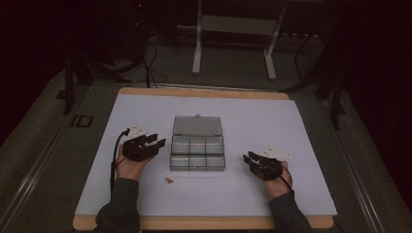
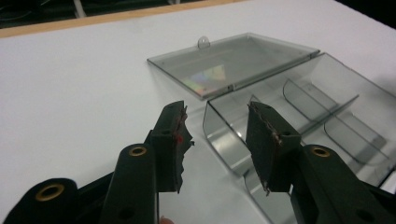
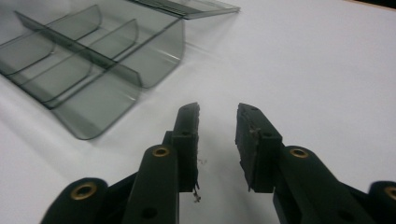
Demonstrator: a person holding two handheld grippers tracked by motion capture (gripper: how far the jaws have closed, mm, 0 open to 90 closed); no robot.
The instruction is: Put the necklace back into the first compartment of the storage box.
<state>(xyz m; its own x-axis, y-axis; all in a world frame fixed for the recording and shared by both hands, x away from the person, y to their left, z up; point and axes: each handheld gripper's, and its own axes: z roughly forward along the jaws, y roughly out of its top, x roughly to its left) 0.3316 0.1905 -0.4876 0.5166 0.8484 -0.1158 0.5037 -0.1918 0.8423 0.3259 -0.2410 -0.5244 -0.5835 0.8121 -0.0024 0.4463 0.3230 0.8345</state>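
The letters "ID" point(image 1: 83, 121) stand pale on the dark floor just beyond the surface's point(image 1: 145, 111) far-left corner.

Small brown bits point(image 1: 169, 180) on white table point(image 1: 272, 126)

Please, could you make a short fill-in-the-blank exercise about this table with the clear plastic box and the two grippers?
1. The lid of the clear compartment box is ____.
2. The compartments of the box hold ____.
3. The jaws of the left gripper and the right gripper grip ____.
4. The small orange bits lie on the white table, ____ the box.

Missing words: open; nothing; nothing; outside
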